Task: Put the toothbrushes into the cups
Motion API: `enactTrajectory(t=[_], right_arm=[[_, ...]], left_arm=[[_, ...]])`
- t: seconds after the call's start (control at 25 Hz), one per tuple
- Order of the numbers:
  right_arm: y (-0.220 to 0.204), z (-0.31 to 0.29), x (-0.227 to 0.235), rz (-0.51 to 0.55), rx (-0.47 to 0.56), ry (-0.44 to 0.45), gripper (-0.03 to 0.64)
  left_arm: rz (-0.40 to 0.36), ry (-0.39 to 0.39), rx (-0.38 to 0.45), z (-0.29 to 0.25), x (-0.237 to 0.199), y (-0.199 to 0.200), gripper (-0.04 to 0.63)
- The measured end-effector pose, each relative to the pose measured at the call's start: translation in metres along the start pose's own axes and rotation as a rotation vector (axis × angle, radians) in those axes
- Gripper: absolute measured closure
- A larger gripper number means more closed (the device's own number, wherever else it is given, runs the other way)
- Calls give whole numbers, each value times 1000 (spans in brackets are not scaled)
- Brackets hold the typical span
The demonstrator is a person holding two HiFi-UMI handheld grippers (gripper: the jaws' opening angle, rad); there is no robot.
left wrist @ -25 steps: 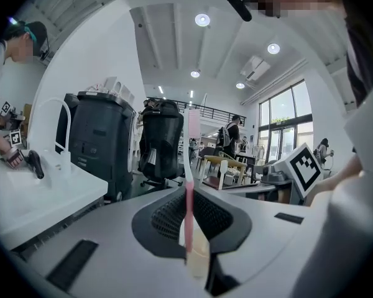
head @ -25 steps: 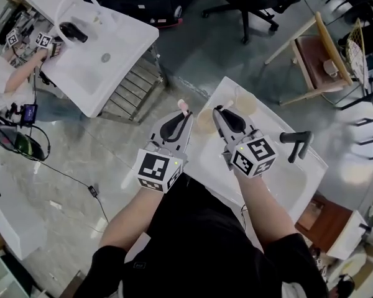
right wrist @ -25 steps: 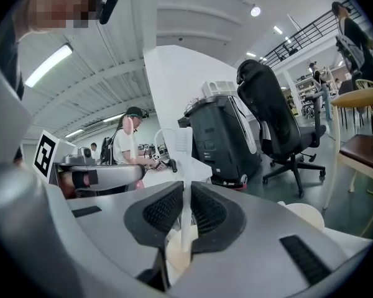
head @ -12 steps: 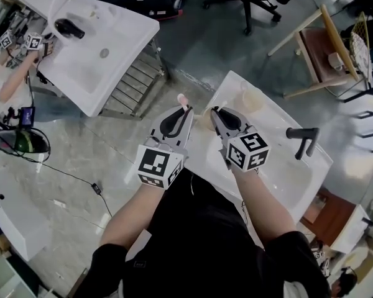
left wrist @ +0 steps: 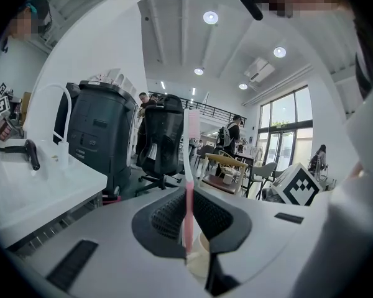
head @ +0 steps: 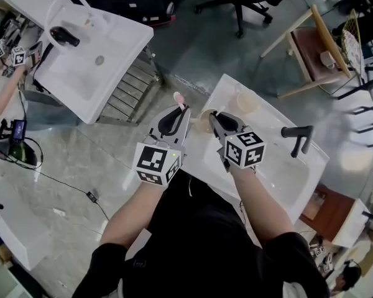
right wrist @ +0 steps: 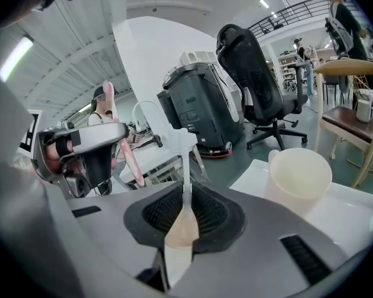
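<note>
Left gripper [head: 181, 113] pinches a pink toothbrush [left wrist: 189, 166], right gripper [head: 216, 117] a white toothbrush [right wrist: 185, 160]; misaimed, either may topple a cup [right wrist: 298, 172].

Glossy white sink [head: 287, 169], matt cream plastic cup [right wrist: 298, 180].

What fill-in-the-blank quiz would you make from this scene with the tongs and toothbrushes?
1. The left tongs grip a ___ toothbrush.
2. The right tongs grip a ___ toothbrush.
3. The cream cup on the white counter has ___ toothbrush in it.
Missing words: pink; white; no.
</note>
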State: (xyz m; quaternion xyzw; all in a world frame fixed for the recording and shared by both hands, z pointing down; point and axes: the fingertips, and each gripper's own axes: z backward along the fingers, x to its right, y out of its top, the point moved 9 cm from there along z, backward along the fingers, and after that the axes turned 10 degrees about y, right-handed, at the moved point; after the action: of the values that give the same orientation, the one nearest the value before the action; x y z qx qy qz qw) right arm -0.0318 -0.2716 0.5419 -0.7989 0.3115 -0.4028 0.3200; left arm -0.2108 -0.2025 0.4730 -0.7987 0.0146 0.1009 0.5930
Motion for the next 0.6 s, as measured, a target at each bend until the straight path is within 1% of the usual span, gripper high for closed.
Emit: enactTrajectory(t=[0.32,0.44,0.6], right_arm=[[0,13,8,-25,17,-39,547],[3,21,11,-42,18,-50,506],[7,30,12,-55,34,-64,500]], left_arm=[[5,-25,-9,-5,8,1,557],[5,-31,-7,-7,11,8,557],[-2,-38,-1,-6,16,16,557]])
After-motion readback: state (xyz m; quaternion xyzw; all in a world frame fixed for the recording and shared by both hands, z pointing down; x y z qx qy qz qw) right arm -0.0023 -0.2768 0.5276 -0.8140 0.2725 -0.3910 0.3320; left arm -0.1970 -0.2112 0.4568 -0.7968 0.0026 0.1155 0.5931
